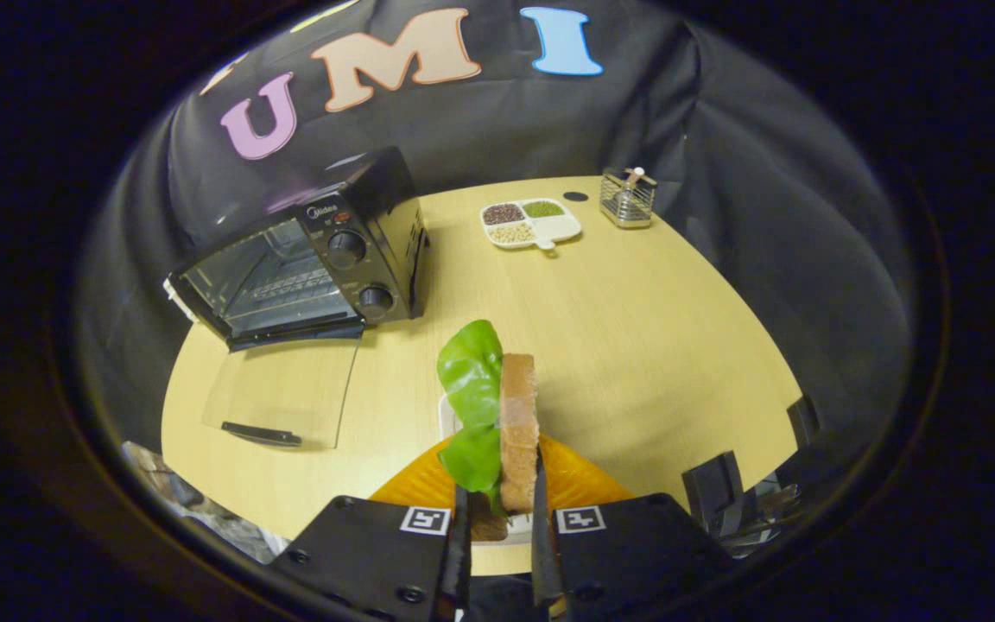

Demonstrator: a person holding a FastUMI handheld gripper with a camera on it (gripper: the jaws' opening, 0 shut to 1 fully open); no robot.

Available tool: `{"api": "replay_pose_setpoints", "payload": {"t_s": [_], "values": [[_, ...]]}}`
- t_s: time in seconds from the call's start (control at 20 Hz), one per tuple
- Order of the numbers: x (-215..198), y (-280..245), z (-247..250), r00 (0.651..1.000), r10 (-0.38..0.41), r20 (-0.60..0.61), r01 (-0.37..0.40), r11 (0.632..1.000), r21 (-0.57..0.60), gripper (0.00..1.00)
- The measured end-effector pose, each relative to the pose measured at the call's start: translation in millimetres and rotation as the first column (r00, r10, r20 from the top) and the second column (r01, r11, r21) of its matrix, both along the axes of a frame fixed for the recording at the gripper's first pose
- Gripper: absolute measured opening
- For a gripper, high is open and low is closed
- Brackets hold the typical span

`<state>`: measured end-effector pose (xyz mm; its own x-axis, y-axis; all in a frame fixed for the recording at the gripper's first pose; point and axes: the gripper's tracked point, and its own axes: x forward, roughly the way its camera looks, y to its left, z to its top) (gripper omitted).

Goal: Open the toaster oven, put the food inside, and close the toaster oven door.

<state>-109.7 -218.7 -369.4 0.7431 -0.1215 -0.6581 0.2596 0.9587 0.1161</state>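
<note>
Between fingers of gripper (499, 510): sandwich (506, 423) clamped upright; toaster oven (307, 255) door open.

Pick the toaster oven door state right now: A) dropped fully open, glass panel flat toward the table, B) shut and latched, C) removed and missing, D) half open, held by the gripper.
A: the black toaster oven has its clear glass door folded down flat over the pale wooden table, rack exposed, while the gripper sits apart from it, shut on the slice of brown bread with green lettuce leaf.
</note>
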Motion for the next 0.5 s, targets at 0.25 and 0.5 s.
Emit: {"api": "replay_pose_setpoints", "payload": {"t_s": [0.25, 0.5], "values": [[4, 25, 38, 0.989, -0.1, 0.109, 0.089, 0.99, 0.106, 0.3], [30, 91, 75, 0.95, -0.199, 0.239, 0.117, 0.94, 0.321, 0.3]]}}
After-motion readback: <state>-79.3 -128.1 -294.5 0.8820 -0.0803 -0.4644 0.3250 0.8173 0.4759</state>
